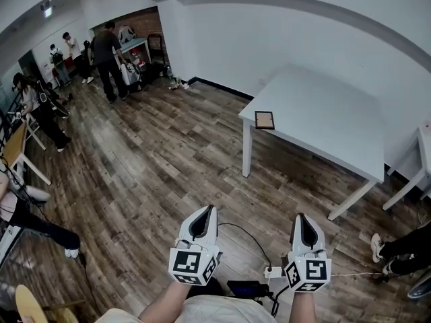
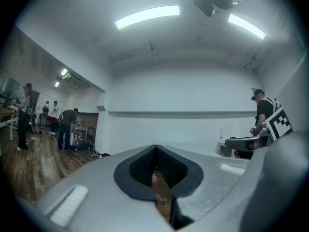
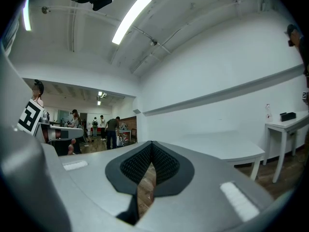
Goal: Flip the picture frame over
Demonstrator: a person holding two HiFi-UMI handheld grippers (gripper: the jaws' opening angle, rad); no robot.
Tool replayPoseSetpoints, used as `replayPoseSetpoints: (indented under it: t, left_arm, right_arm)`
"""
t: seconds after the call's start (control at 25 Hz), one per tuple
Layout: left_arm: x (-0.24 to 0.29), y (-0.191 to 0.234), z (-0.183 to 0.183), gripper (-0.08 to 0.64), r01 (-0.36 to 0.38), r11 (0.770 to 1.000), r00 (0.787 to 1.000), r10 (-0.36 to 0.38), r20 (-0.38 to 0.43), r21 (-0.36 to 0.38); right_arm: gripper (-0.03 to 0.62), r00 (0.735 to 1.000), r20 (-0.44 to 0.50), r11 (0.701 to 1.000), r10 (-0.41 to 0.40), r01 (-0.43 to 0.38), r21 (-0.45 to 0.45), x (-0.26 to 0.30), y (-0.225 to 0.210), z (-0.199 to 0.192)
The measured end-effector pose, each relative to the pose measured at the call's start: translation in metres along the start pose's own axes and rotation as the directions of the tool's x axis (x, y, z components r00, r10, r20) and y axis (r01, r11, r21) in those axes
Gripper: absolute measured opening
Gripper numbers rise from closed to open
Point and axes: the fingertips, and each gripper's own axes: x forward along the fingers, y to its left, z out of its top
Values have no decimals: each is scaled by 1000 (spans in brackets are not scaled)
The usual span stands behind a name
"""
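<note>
**While Held Low, Closed on Nothing**

Head view: shows left gripper [image 1: 208, 209] and right gripper [image 1: 300, 217] with tips together, frame [image 1: 264, 120] lying at desk's [image 1: 330, 123] near left corner, well apart. Left gripper view: jaws together, empty. Right gripper view: jaws likewise together, empty.

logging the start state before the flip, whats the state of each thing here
picture frame: lying flat near a corner of the white table, untouched; cannot tell which face is up
left gripper: fingers shut, empty, held over the floor
right gripper: fingers shut, empty, held over the floor
</note>
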Motion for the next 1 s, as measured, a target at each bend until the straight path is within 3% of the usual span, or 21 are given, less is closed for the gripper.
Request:
replayPoseSetpoints:
  t: [0.52,1.0]
  left_arm:
    - [11,-22,-1,0,16,1000,1000,-16,7,16]
    - [60,4,-17,0,23,1000,1000,-23,-10,-1]
  right_arm:
    - [25,1000,-2,1000,-7,7,-5,-5,-18,-2]
    - [25,999,-36,1000,-22,22,-18,49,-25,-16]
